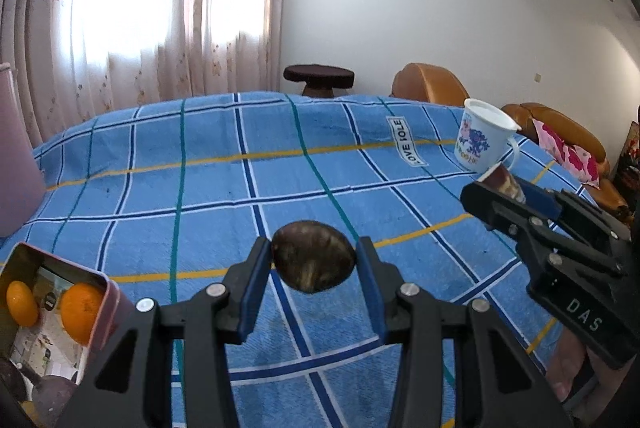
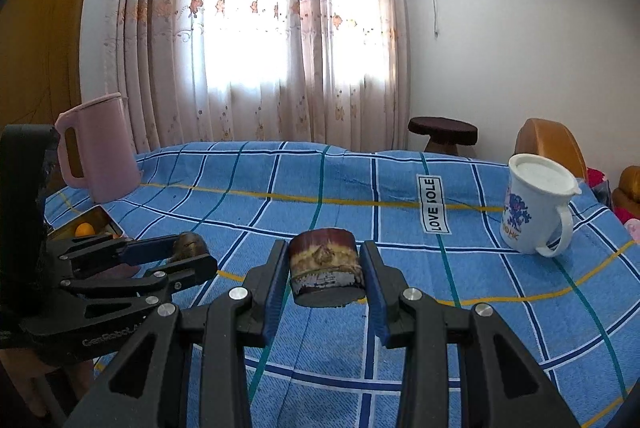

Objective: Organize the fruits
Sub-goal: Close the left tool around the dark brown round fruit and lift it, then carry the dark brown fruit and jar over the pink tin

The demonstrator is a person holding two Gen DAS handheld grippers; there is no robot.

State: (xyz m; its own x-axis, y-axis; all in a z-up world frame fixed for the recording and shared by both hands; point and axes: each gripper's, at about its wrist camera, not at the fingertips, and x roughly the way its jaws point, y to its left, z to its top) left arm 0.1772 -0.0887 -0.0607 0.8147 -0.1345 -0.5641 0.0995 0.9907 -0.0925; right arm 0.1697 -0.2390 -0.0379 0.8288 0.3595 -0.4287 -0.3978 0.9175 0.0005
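We hold two claws above a counter (image 1: 208, 168) draped in a blue checked cloth, each one carrying a dark piece of fruit clear of the surface. Our left claw (image 1: 314, 260) is clamped on a rounded, dark brown, domed fruit piece (image 1: 313, 255), its blue pads pressing either side so the piece hangs in the air. From the right wrist view the same left claw (image 2: 188, 252) shows at the lower left, closed on that piece. Our right claw (image 2: 325, 268) grips a short cylindrical fruit chunk (image 2: 325, 266), dark maroon with a pale mottled band, flat cut face upward; its pads squeeze the curved sides, probably the steadiest hold on that shape.

At the lower left of the left wrist view sits an open pink tin (image 1: 100, 284) with two oranges (image 1: 82, 312) inside and darker rounded fruit below them. That suggests the tin is the collecting place, and both held pieces seem meant for it, though neither is over it yet.

A white mug (image 2: 532, 204) with a blue picture stands at the far right of the cloth, and a pink jug (image 2: 100, 152) at the far left, both well apart from the claws
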